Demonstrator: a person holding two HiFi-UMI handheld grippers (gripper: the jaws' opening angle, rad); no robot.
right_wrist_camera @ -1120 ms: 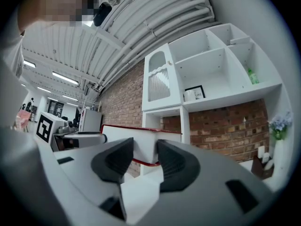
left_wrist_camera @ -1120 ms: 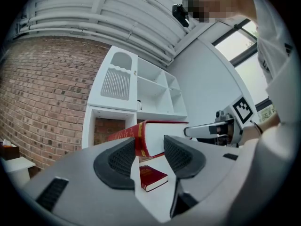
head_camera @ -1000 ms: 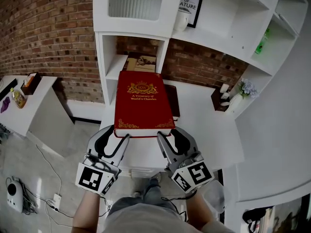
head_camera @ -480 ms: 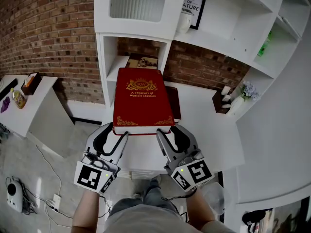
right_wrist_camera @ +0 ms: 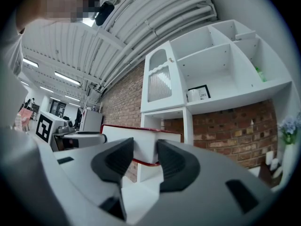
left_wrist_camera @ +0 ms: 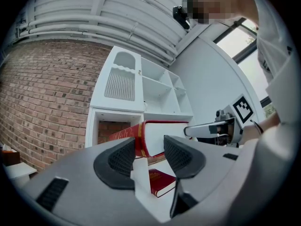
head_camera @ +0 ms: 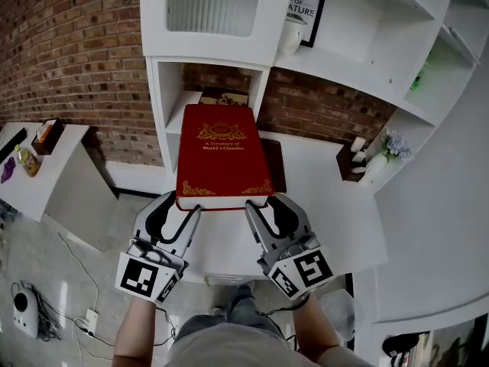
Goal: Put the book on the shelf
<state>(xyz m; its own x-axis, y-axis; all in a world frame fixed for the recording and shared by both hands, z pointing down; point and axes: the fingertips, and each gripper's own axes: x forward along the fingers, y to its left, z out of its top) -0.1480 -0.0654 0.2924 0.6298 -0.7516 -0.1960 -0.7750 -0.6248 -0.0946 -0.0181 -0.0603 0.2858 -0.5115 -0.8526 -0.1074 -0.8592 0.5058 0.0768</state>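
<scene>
A thick red book point(head_camera: 220, 155) with gold lettering is held flat in the air in front of the white shelf unit point(head_camera: 163, 102). Its far edge points at the lower open cubby. My left gripper point(head_camera: 191, 209) is shut on the book's near left corner. My right gripper point(head_camera: 257, 208) is shut on the near right corner. In the left gripper view the red spine and white page block point(left_wrist_camera: 160, 134) sit between the dark pads point(left_wrist_camera: 123, 158). In the right gripper view the page block point(right_wrist_camera: 143, 142) is clamped between the pads point(right_wrist_camera: 171, 160).
Another red book point(left_wrist_camera: 162, 182) lies on the white desk point(head_camera: 325, 197) under the held one. A book point(head_camera: 223, 98) lies in the cubby. A framed print point(head_camera: 303, 4) and mug point(head_camera: 289, 37) stand on the upper shelf, flowers point(head_camera: 391, 142) at right, a side table point(head_camera: 57, 167) at left.
The book and both grippers have edged slightly forward toward the cubby. Both grips look unchanged.
</scene>
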